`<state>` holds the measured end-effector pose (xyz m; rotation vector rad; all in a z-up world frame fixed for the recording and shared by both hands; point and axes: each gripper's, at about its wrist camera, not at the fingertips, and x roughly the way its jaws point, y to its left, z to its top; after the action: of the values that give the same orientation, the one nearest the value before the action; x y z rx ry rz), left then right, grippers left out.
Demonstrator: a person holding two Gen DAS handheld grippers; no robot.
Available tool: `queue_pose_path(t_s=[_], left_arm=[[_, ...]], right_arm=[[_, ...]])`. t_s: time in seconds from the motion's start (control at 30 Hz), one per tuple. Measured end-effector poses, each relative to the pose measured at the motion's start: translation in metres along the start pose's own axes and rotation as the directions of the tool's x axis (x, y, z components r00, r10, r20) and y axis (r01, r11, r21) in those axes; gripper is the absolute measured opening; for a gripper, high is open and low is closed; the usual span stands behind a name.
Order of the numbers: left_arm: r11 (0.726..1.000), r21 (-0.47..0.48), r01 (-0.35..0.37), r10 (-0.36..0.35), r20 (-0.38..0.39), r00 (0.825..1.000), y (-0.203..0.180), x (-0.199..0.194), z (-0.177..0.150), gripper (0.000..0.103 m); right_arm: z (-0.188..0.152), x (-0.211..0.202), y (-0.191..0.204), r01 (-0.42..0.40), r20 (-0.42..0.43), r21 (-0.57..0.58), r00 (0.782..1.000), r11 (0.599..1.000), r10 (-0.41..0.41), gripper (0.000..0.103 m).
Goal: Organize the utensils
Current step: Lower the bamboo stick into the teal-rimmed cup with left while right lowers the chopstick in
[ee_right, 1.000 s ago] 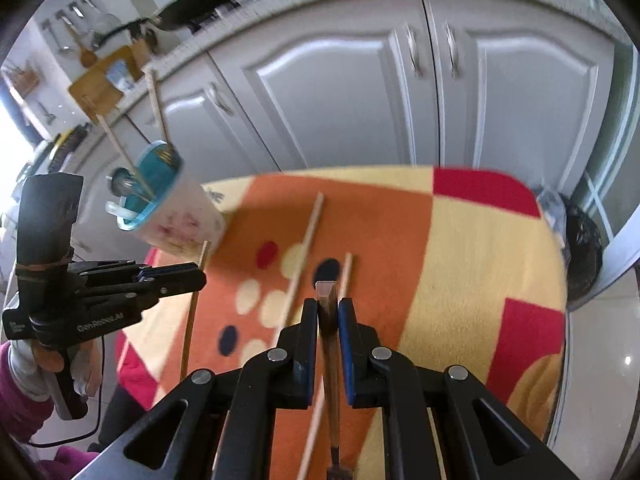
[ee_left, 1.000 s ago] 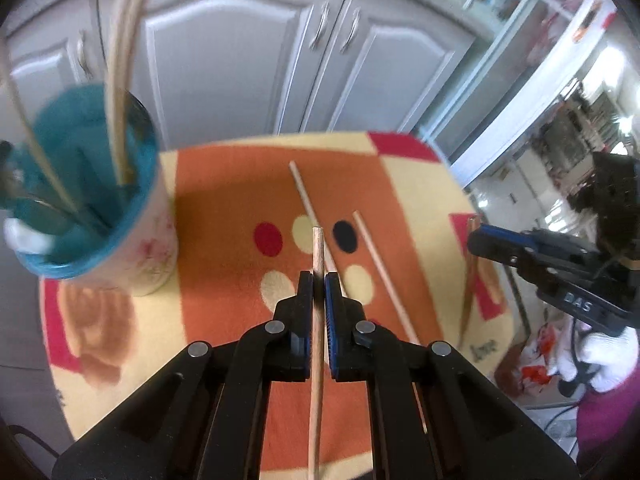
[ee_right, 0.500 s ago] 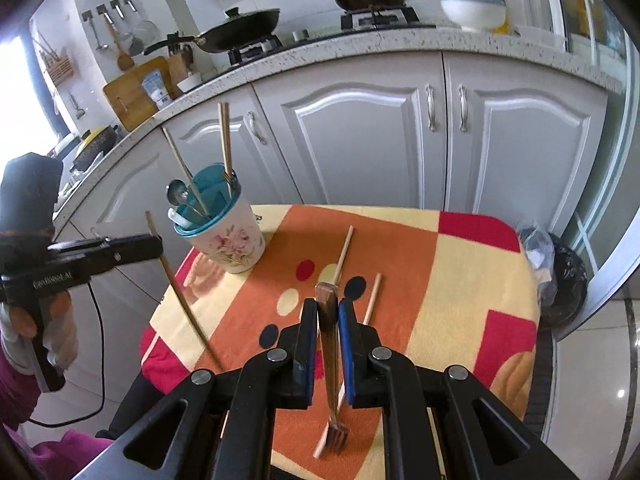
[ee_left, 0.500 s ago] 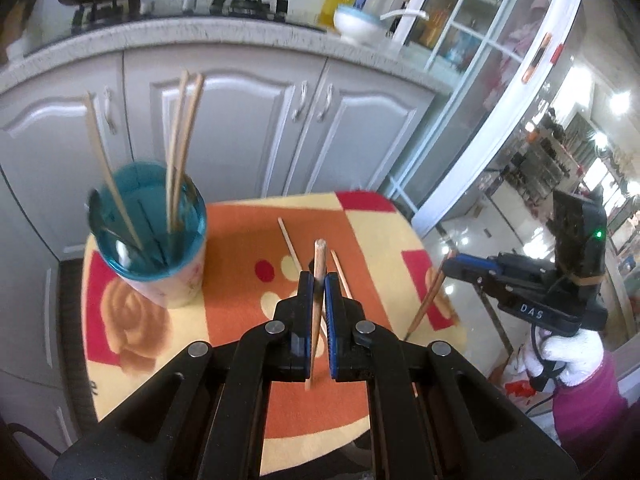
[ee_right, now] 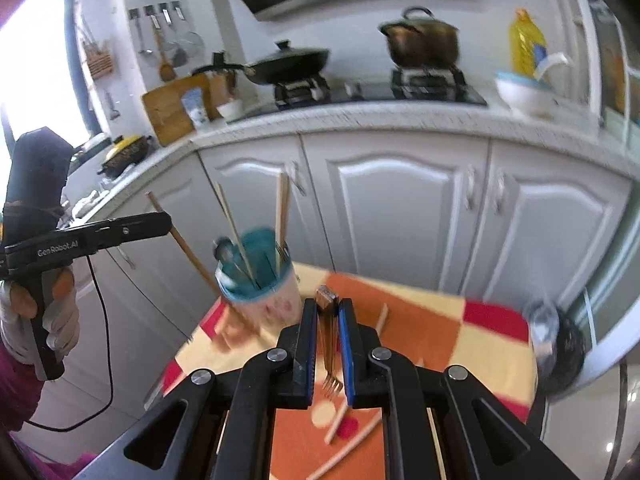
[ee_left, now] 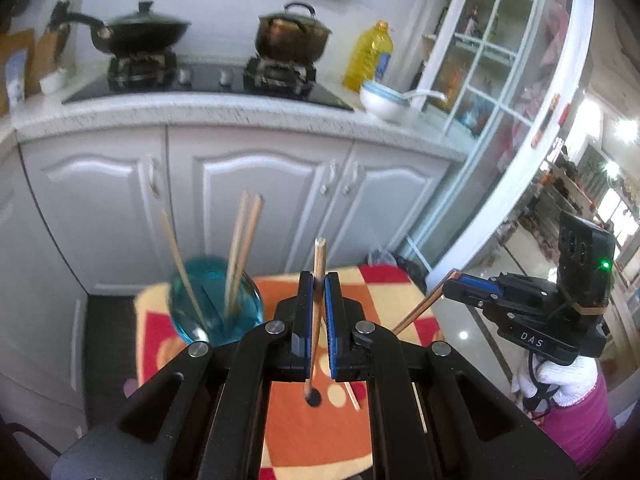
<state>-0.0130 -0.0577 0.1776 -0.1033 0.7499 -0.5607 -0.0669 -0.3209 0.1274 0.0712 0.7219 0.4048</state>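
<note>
While our left gripper [ee_left: 316,300] is clamped on a round wooden chopstick [ee_left: 319,264], our right gripper [ee_right: 328,312] is pinched on the flat wooden handle of a fork [ee_right: 330,356], metal tines hanging down between the blue pads. Both sets of black fingers sit narrow, just the width of what they hold. We've got the chopstick tilted a bit, blunt end poking up above the pads, thin end dangling over the table.

Below us is a small table [ee_right: 420,320] with a soft-looking cloth in orange, cream and red blocks with dots on it. We can see a few more plain wooden sticks [ee_right: 348,444] lying loose on the orange part, near the front.

Further back on the left of the table stands the cup [ee_right: 264,300]: round, pale with a pink flower print outside, shiny teal inside. We count several chopsticks leaning out of it, plus a metal spoon and what looks like another fork, though that bit is blurry.

From the left wrist view we see the right gripper out to the side in a white knit glove [ee_left: 560,380]; from the right wrist view, the left one with its chopstick slanting toward the cup.

Behind all that: glossy white cabinet doors [ee_right: 400,208] with curved panels, a speckled counter, and a black wok [ee_right: 288,64] and bronze pot [ee_right: 424,44] on the stove.
</note>
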Motion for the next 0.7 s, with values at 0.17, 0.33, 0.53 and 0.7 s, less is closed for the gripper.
queue_pose_path(t_s=[0.17, 0.33, 0.53, 0.7], left_arm=[[0.999, -0.012, -0.041, 0.042, 0.057, 0.997, 0.020, -0.020, 0.030, 0.004], [0.996, -0.027, -0.082, 0.084, 0.095, 0.992, 0.039, -0.026, 0.052, 0.004], [0.992, -0.044, -0.122, 0.125, 0.089, 0.988, 0.062, -0.017, 0.060, 0.004], [0.984, -0.067, -0.168, 0.173, 0.075, 0.982, 0.082, -0.002, 0.057, 0.004]], right_arm=[[0.050, 0.006, 0.027, -0.032, 0.044, -0.072, 0.998, 0.997, 0.036, 0.010], [0.088, 0.020, 0.048, -0.061, 0.062, -0.124, 0.996, 0.990, 0.069, 0.010], [0.123, 0.050, 0.072, -0.100, 0.051, -0.165, 0.993, 0.981, 0.109, 0.010], [0.131, 0.081, 0.089, -0.150, 0.014, -0.180, 0.988, 0.972, 0.155, 0.010]])
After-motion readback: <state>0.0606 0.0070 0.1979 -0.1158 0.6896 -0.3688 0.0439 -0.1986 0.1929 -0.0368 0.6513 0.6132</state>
